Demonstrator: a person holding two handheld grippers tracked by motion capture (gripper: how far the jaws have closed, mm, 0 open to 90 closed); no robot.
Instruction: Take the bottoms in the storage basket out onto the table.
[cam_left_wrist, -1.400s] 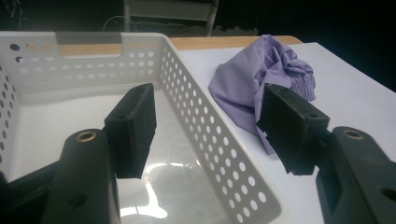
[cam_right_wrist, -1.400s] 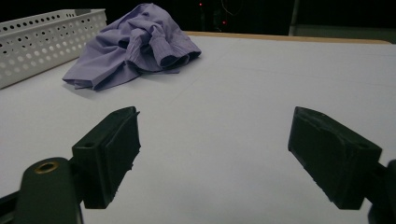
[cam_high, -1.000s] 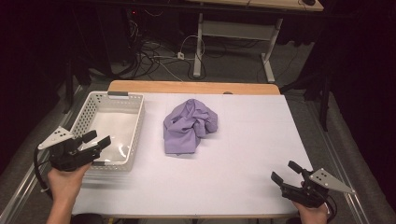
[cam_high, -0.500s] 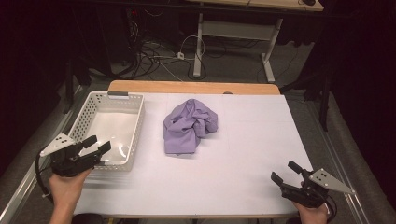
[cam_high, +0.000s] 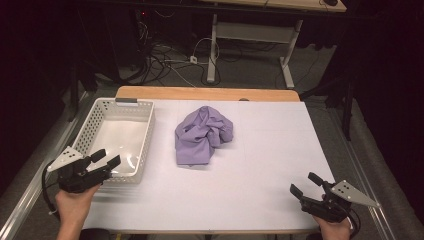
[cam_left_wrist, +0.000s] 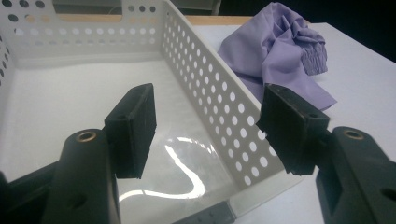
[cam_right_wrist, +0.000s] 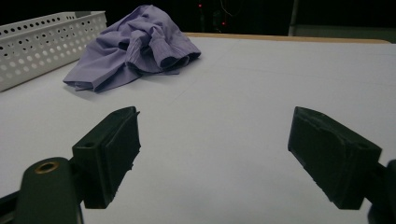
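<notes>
Since a second ago, the left gripper (cam_high: 106, 160) has drifted slightly lower along the white basket (cam_high: 143, 145), jaws apart; the right gripper (cam_high: 305, 186) waits open at the table's near corner. Approaching the crumpled purple shirt (cam_high: 202, 134) low, pinching a raised fold, would serve best. It lies mid-table, well apart from both.

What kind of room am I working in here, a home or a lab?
Most likely a lab or test workspace, not a home. The white-covered table holds just a perforated white basket and a crumpled purple garment, while loose cables sprawl on the floor behind, beside a desk frame in a dark room.
</notes>
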